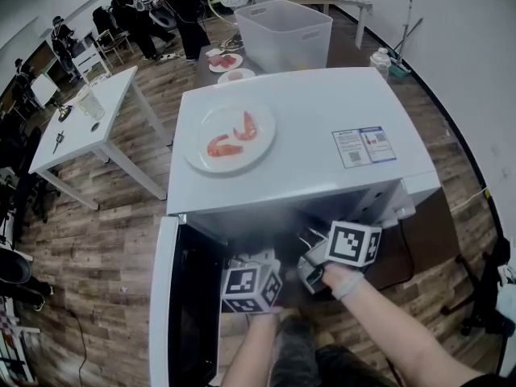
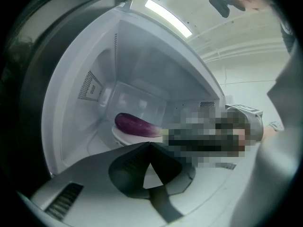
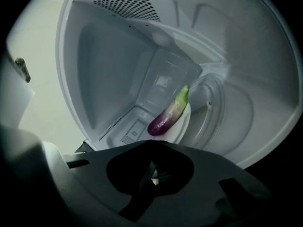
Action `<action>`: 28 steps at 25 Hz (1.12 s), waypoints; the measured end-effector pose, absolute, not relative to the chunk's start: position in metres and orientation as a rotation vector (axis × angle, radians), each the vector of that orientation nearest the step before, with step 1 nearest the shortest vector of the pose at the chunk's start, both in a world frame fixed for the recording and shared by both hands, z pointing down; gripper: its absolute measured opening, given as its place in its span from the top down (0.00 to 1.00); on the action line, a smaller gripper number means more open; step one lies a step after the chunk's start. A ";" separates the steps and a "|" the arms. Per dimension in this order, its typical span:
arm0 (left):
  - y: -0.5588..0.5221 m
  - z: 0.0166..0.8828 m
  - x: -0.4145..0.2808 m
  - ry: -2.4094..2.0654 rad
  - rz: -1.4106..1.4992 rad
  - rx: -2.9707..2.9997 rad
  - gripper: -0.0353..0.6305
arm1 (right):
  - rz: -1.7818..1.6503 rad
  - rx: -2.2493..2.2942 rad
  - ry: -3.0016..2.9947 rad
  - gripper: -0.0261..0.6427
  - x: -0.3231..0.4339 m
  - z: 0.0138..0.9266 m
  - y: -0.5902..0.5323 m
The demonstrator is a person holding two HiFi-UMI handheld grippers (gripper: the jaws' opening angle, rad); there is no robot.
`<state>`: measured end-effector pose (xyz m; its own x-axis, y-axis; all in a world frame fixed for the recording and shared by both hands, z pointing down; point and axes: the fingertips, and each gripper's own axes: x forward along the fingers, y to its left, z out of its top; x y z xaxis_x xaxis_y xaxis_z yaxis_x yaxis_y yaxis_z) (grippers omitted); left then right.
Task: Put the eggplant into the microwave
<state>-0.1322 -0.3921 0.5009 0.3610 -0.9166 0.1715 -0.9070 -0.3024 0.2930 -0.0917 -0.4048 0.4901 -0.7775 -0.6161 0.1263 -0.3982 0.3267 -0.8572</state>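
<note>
My left gripper (image 2: 149,146) and right gripper (image 3: 152,168) are both sitting clenched and empty. Their views are showing the eggplant (image 3: 169,115) lying on a plate (image 3: 183,126) inside the microwave (image 1: 306,111); the head view is showing only its top.

One microwave (image 1: 322,119), and inside it one eggplant (image 2: 135,125) on one white plate (image 2: 122,136). Up on the roof there's one top plate (image 1: 193,156) carrying two shrimps, the left shrimp (image 1: 223,147) and the right shrimp (image 1: 247,126), and beside it one label sticker (image 1: 364,146). Two grippers at the opening: the left gripper (image 2: 150,145) and the right gripper (image 3: 151,143). Further back, one white bin (image 1: 286,35) and two small plates of red food, the far plate (image 1: 225,62) and the near plate (image 1: 235,75). That's four plates in all. Off to the left, one white table (image 1: 81,131).
</note>
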 end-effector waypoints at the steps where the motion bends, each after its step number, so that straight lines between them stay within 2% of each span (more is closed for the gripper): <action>1: -0.393 0.501 -0.132 -1.602 -0.040 2.290 0.94 | -1.435 -0.923 2.364 0.96 -0.092 0.490 -0.405; 19: -0.378 0.503 -0.132 -1.597 -0.067 2.290 0.94 | -1.186 -0.934 2.511 0.96 -0.086 0.487 -0.390; 28: -0.358 0.499 -0.125 -1.612 -0.089 2.281 0.94 | -1.171 -0.968 2.502 0.96 -0.070 0.491 -0.371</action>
<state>-0.1249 -0.3577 0.4995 0.3527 -0.9243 0.1460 -0.9027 -0.2949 0.3132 -0.0697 -0.3710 0.4910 -0.7610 -0.6439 0.0793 -0.4734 0.4676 -0.7465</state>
